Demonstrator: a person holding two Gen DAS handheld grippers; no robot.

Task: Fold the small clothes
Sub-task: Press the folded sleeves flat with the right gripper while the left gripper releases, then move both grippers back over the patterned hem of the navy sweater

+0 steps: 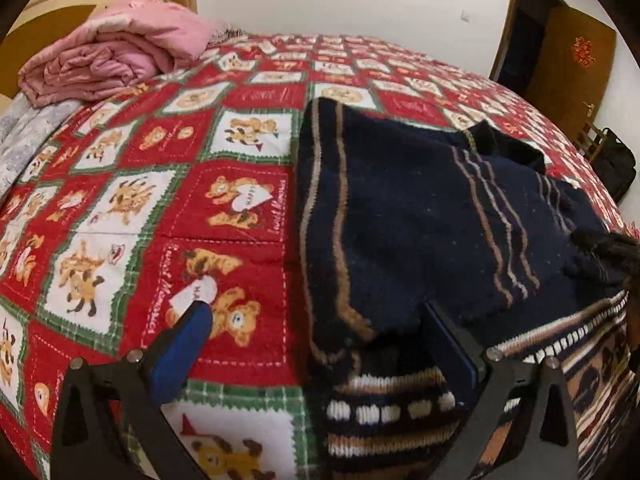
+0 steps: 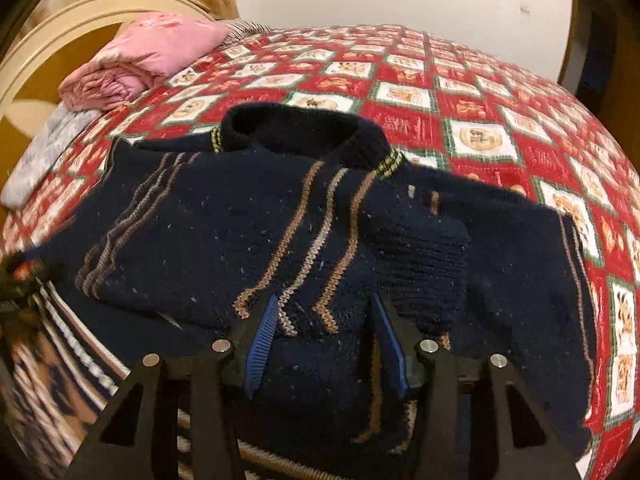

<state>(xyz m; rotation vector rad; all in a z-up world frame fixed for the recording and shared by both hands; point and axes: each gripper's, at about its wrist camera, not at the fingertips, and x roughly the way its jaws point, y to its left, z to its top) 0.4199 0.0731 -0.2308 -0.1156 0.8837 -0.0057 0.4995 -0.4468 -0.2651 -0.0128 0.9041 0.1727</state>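
A small navy knit sweater (image 1: pixel 404 220) with tan and grey stripes lies on a red teddy-bear bedspread (image 1: pixel 224 92). Its patterned hem (image 1: pixel 392 408) is nearest me. My left gripper (image 1: pixel 316 312) is open wide, its left finger over the bedspread and its right finger over the sweater's lower left edge. In the right wrist view the sweater (image 2: pixel 240 232) fills the middle, collar (image 2: pixel 296 128) at the far end and a sleeve folded across the body. My right gripper (image 2: pixel 324 312) is open, its fingers on either side of a fold of the sweater near the hem.
A folded pink quilt (image 1: pixel 108 56) lies at the far left corner of the bed by the headboard (image 2: pixel 60 36), with a grey cloth (image 1: pixel 28 136) beside it. A doorway (image 1: pixel 560 40) and a black bag (image 1: pixel 612 164) are at the right.
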